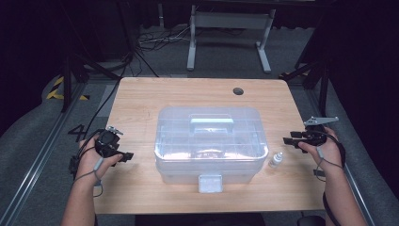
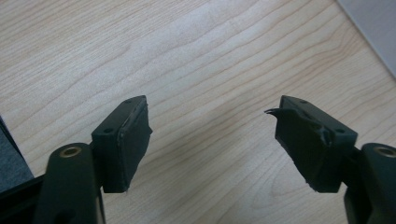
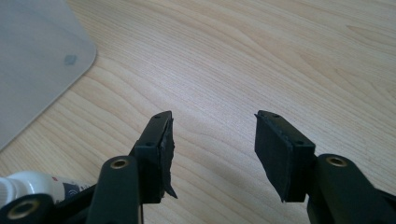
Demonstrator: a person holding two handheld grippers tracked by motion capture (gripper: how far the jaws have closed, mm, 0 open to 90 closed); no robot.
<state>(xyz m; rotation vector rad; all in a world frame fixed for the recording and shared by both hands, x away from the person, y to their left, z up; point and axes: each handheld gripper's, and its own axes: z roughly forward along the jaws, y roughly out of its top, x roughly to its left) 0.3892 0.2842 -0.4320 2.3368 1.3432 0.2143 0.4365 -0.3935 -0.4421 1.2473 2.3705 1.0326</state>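
- A clear plastic storage box [image 1: 211, 143] sits in the middle of the wooden surface [image 1: 141, 101], lid on, with a pale handle [image 1: 211, 125] lying flat on top and a front latch [image 1: 210, 182] facing the person.
- Just beside the box's right front corner stands a small white dropper bottle [image 1: 276, 159], upright and apart from the box wall; in the right gripper view it lies at the lower left edge [image 3: 35, 185].
- The right hand-held gripper [image 1: 292, 140] hovers right of the box, a little beyond the bottle, jaws spread with nothing between them and pointing inward at the box.
- The left hand-held gripper [image 1: 126, 156] hovers left of the box, well apart from its wall, jaws wide and empty over bare wood [image 2: 205, 135].
- Judged from this, the work in hand is the approach to the box, likely to open it so the bottle can go in.
- To do it well: steady the box with one gripper while the other works the latch, keep the right gripper's path clear of the bottle so it is not tipped, and lift the lid evenly.
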